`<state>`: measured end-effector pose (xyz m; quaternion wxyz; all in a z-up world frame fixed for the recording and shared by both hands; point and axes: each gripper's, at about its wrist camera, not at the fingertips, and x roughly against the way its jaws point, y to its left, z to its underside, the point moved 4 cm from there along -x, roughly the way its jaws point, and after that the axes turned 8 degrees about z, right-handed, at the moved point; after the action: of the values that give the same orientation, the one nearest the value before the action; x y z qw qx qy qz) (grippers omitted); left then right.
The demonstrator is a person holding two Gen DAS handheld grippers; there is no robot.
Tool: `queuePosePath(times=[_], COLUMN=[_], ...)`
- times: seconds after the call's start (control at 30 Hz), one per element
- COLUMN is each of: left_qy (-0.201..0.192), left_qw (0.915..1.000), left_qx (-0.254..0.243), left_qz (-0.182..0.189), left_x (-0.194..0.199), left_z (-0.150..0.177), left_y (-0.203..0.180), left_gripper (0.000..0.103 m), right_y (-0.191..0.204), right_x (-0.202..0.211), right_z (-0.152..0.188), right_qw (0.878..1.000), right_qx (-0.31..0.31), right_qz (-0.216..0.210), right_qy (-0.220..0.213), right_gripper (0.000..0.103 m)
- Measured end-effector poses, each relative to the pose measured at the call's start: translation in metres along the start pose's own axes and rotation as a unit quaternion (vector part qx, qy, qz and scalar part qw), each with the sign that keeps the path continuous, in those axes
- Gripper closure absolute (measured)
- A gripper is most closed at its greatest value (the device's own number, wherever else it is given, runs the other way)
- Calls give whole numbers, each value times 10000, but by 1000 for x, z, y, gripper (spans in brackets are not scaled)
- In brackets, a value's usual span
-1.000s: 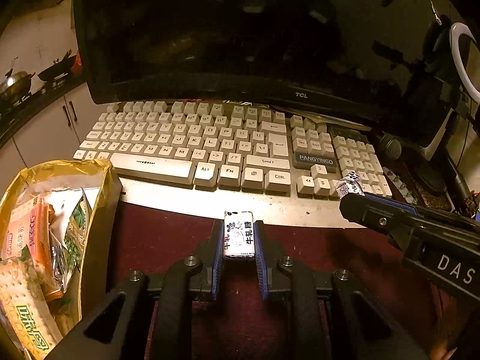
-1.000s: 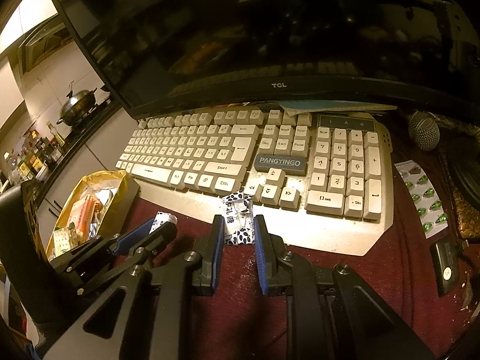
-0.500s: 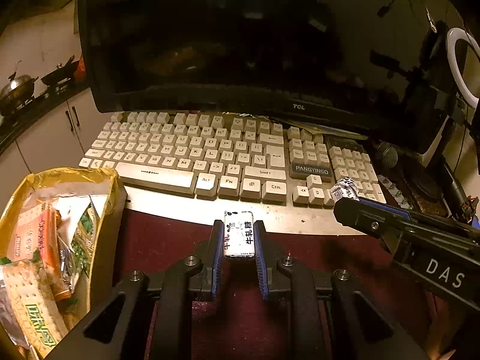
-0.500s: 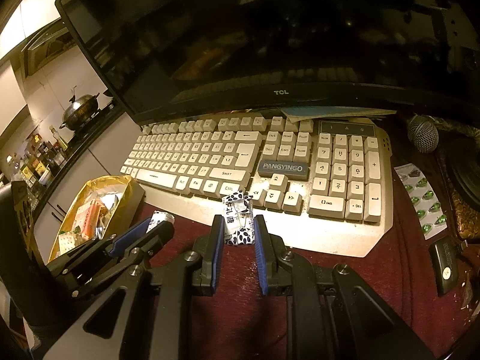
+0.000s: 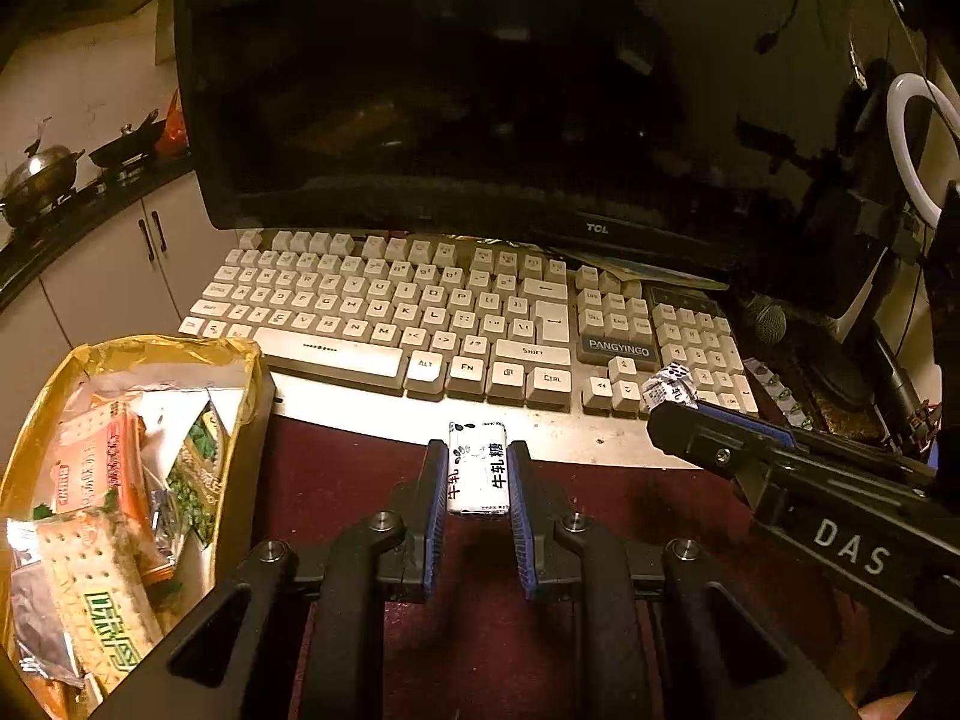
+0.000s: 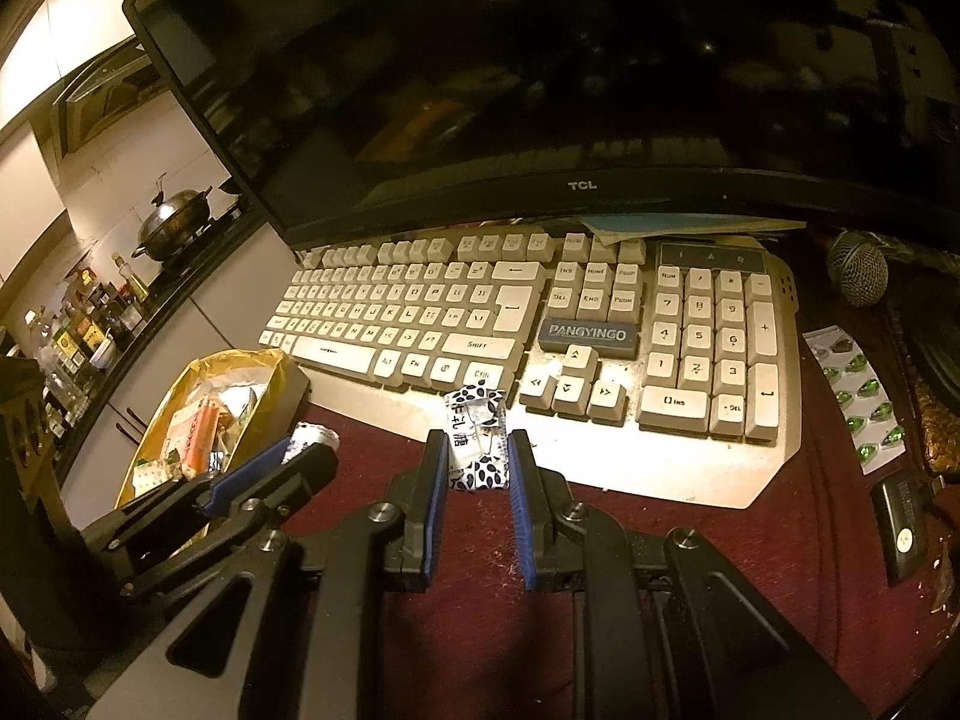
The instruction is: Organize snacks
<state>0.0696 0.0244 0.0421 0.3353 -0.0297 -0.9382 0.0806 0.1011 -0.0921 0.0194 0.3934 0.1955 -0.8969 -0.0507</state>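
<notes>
The left tongs (image 5: pixel 478 474) are clenched on a smooth white rectangular candy bar (image 5: pixel 478 468) with black print, held just in front of the keyboard (image 5: pixel 384 312). The right tongs (image 6: pixel 478 459) are clenched on a crinkled wrapped candy (image 6: pixel 475 438), white with dark blue spots, over the front edge of the keyboard below its CTRL key. The keyboard is beige plastic with blocky raised keys. Left of the keyboard stands a snack box (image 5: pixel 252 420) lined with glossy yellow film and filled with cracker packets (image 5: pixel 102 594). The desk (image 5: pixel 336 462) has a dark red, matte surface.
</notes>
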Motion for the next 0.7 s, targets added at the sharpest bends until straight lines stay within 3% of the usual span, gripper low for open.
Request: queuePosePath(times=[0.3, 0.7], left_qy=[-64, -237], left_qw=[9999, 9996], left_qx=[82, 154], left_qz=[-36, -80], left_x=[15, 46], left_z=[1, 1], left_y=[7, 18], left_gripper=[84, 84], right_y=[5, 31], right_x=[2, 16], right_z=[-1, 2], right_qw=[10000, 9987], right_qx=[26, 181], right_qz=[-75, -473], right_qy=[-24, -65], right_gripper=[84, 84])
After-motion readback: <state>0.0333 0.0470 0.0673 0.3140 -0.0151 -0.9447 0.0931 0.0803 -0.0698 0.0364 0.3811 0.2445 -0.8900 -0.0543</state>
